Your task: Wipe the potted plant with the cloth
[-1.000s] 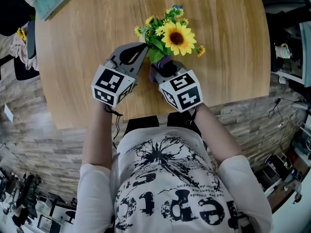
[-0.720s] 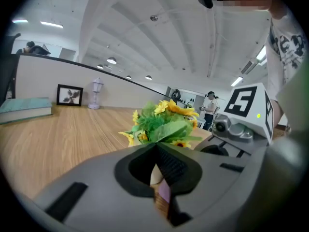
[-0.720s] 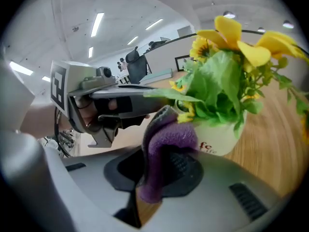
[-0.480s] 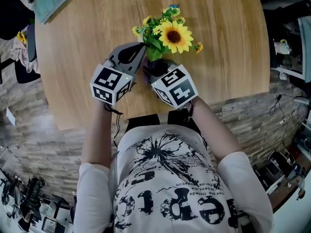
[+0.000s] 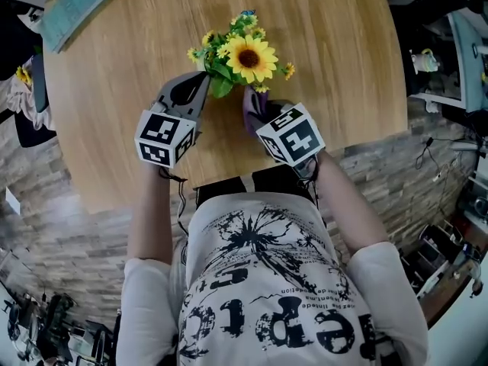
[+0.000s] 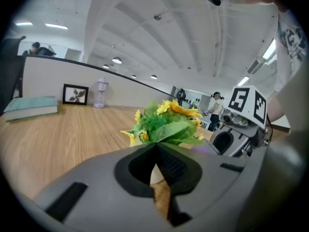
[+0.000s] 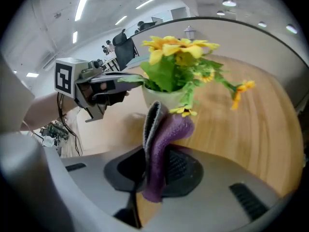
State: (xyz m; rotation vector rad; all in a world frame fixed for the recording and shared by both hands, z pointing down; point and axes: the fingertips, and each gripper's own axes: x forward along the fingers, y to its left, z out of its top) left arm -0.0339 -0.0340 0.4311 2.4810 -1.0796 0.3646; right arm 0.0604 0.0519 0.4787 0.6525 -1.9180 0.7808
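A potted plant [image 5: 244, 56] with a sunflower, small yellow flowers and green leaves stands in a white pot [image 7: 166, 98] on the round wooden table [image 5: 343, 44]. My left gripper [image 5: 204, 81] comes at the pot from the left, jaws shut, tips at the pot's rim under the leaves [image 6: 166, 124]. The right gripper view shows those tips [image 7: 137, 82] against the rim. My right gripper [image 5: 258, 113] is at the pot's near right side, shut on a folded purple and grey cloth [image 7: 161, 139]. The cloth's top end curls up against the pot below a small yellow flower.
A teal book [image 5: 72, 6] lies at the table's far left. A small framed picture [image 6: 75, 94] and a pale lamp-like ornament [image 6: 100, 92] stand at the far edge. The table's near edge runs just behind both grippers, by the person's body.
My right gripper has swung with the cloth to the right around the pot's near side. The left gripper has stayed at the pot's rim.
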